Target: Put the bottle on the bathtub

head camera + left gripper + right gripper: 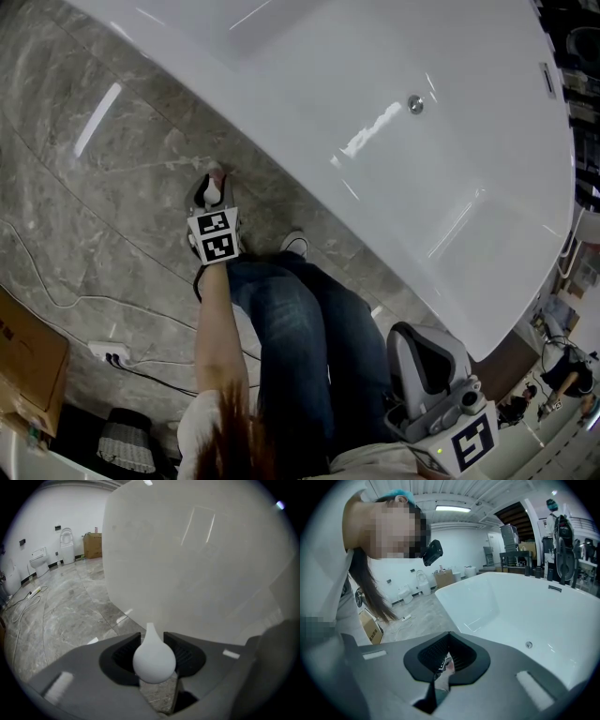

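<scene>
A white teardrop-shaped bottle (153, 658) sits between the jaws of my left gripper (152, 638), which is shut on it, narrow neck pointing forward. In the head view the left gripper (214, 199) is low over the grey marble floor, with the bottle (214, 190) at its tip, close to the outer wall of the white bathtub (375, 112). That wall (197, 564) fills the left gripper view. My right gripper (419, 345) is held near the person's body at the lower right. Its jaws (449, 637) meet with nothing between them, facing the tub's basin (511, 606).
The person's jeans-clad legs (300, 328) and a shoe (293, 244) stand beside the tub. A power strip (110, 353) with cables and a cardboard box (28, 361) lie at the left. The tub has a drain fitting (415, 104). Toilets (65, 543) stand along the far wall.
</scene>
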{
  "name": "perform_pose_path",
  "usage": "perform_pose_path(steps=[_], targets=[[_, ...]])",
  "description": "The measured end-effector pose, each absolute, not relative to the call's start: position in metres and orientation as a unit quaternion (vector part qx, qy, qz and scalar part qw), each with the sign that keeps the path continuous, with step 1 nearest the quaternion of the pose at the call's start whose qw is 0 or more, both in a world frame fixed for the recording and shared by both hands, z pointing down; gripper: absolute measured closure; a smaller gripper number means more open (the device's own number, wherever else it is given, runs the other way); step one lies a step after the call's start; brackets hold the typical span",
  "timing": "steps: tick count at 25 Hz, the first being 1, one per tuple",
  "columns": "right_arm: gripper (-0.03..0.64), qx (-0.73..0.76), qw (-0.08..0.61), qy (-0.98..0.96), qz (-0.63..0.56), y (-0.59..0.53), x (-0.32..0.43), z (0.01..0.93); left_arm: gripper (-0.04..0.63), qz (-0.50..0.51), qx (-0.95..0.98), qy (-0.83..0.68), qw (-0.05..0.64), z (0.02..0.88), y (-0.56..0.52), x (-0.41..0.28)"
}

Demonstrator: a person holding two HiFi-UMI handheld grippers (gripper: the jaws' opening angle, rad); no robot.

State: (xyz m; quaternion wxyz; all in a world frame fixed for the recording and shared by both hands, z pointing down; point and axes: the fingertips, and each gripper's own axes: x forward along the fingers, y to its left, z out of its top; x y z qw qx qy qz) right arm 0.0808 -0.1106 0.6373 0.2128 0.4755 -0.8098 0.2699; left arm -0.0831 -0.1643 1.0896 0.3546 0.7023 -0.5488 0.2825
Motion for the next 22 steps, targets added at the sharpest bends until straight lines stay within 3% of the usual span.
perform_pose_path(steps=[3, 6, 8, 18, 22], targets=[[0.618, 0.475, 0.211, -0.810, 0.272, -0.110, 0.079, 0.636, 0.405, 0.289, 0.709, -0.539, 0.350, 1.085, -0.163, -0.081], [0.618, 0.474, 0.211, -0.809, 0.277, -0.109, 0.078, 0.632, 0.299, 0.304, 0.723, -0.515, 0.345, 1.079, -0.161, -0.073], [0.618, 0.472, 0.211, -0.809, 0.280, -0.108, 0.075, 0.627, 0.279, 0.309, 0.725, -0.508, 0.348, 1.073, -0.157, -0.072], [0.618, 0.459, 0.217, -0.804, 0.310, -0.088, 0.065, 0.583, 0.283, 0.268, 0.736, -0.523, 0.336, 0.983, -0.146, -0.086], [0.618, 0.452, 0.209, -0.808, 0.317, -0.084, 0.055, 0.560, 0.362, 0.247, 0.740, -0.541, 0.314, 0.931, -0.150, -0.099]])
